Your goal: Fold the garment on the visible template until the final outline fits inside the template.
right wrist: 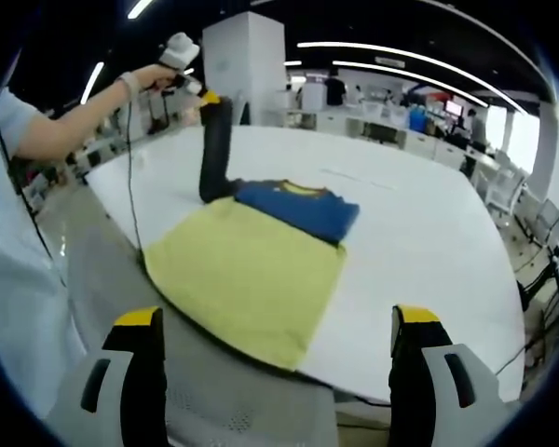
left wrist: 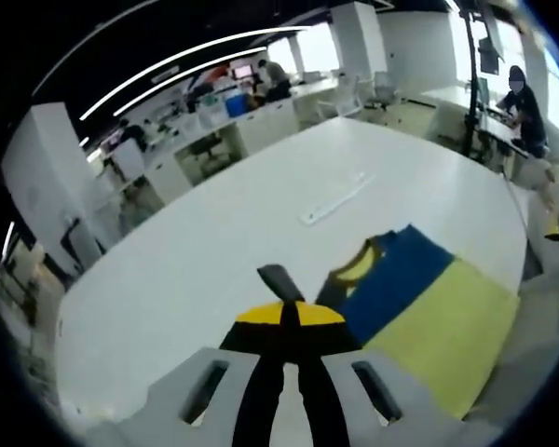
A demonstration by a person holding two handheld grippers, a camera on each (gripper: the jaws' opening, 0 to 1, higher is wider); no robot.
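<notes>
A blue garment (right wrist: 298,209) with a yellow collar (left wrist: 359,265) lies folded on the far half of a flat yellow-green rectangle (right wrist: 247,279), which looks like the template. This rectangle reaches the near edge of the white table (right wrist: 429,251). My left gripper (left wrist: 289,312) is shut on the garment's dark sleeve (left wrist: 278,279). In the right gripper view the left gripper (right wrist: 210,98) holds that sleeve (right wrist: 214,154) straight up above the garment's left end. My right gripper (right wrist: 278,321) hangs open off the table's near edge, with nothing between its jaws.
A long white strip (left wrist: 334,198) lies on the table beyond the garment. The person's arm (right wrist: 74,121) and body (right wrist: 19,279) are on the left. A grey mesh chair (right wrist: 252,414) sits below the right gripper. Desks, chairs and people stand around the room.
</notes>
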